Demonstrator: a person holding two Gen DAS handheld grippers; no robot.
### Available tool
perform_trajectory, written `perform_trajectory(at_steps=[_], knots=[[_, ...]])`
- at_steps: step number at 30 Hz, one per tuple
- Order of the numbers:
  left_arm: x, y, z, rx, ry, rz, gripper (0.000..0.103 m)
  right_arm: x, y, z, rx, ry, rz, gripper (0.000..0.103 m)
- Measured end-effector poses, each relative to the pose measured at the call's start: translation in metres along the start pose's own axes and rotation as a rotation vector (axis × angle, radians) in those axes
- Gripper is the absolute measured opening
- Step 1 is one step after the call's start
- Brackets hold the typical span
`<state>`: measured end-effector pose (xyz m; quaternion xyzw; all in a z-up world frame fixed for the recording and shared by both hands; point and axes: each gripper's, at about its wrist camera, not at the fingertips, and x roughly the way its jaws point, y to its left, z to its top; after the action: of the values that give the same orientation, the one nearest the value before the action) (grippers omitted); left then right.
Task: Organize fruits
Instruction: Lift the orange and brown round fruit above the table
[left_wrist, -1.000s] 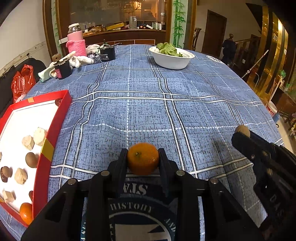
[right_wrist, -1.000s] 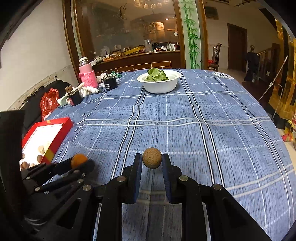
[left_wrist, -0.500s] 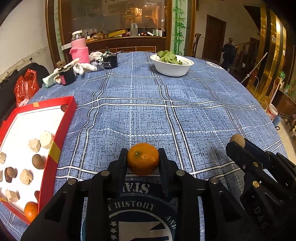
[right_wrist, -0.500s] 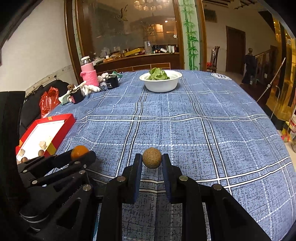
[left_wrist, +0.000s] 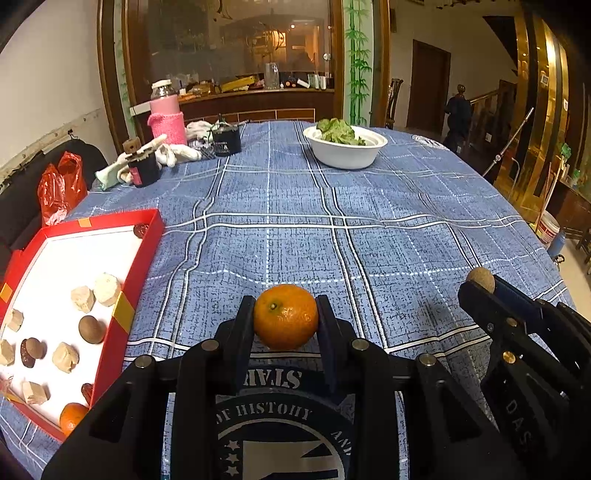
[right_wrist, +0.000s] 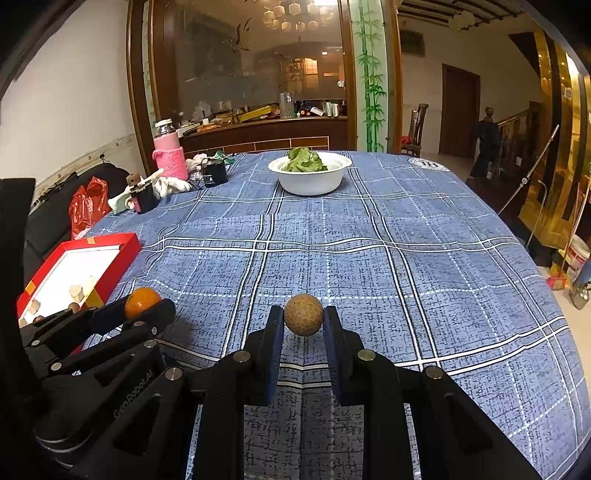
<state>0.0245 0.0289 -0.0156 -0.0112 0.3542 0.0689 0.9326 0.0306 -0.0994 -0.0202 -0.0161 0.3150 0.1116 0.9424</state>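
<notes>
My left gripper (left_wrist: 285, 314) is shut on an orange tangerine (left_wrist: 285, 316), held above the blue checked tablecloth; it also shows in the right wrist view (right_wrist: 142, 300). My right gripper (right_wrist: 303, 317) is shut on a small brown round fruit (right_wrist: 303, 314), which also shows at the right in the left wrist view (left_wrist: 481, 279). A red box (left_wrist: 142, 258) with a white inside lies at the left and holds several brown and pale pieces and another tangerine (left_wrist: 72, 417).
A white bowl of green leaves (left_wrist: 345, 142) stands at the far side of the table. A pink-sleeved bottle (left_wrist: 167, 114), dark jars (left_wrist: 226, 140) and white cloths crowd the far left corner. The table edge drops off at the right.
Both grippers have drawn back and risen slightly with their fruits still held; the red box and bowl appear a little farther away.
</notes>
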Motion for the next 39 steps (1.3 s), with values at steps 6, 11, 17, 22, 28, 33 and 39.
perform_trajectory(at_steps=[6,11,17,22,28,33,39], knots=[[-0.006,0.004,0.000,-0.014,-0.038,0.011,0.029,-0.008,0.000,0.000,0.000,-0.040,-0.034,0.022],[-0.010,0.006,0.000,-0.029,-0.062,0.026,0.029,-0.012,-0.001,0.001,0.005,-0.066,-0.051,0.022],[-0.014,0.013,-0.001,-0.069,-0.083,0.048,0.029,-0.016,-0.002,0.001,0.008,-0.090,-0.058,0.022],[-0.014,0.017,-0.002,-0.095,-0.084,0.063,0.029,-0.018,-0.005,0.001,0.026,-0.099,-0.064,0.022],[-0.019,0.019,-0.002,-0.107,-0.110,0.089,0.029,-0.018,-0.008,0.002,0.039,-0.096,-0.068,0.022],[-0.023,0.019,-0.003,-0.108,-0.133,0.101,0.030,-0.018,-0.009,0.002,0.046,-0.092,-0.060,0.022],[-0.023,0.021,-0.003,-0.112,-0.134,0.092,0.030,-0.017,-0.009,0.001,0.041,-0.089,-0.057,0.022]])
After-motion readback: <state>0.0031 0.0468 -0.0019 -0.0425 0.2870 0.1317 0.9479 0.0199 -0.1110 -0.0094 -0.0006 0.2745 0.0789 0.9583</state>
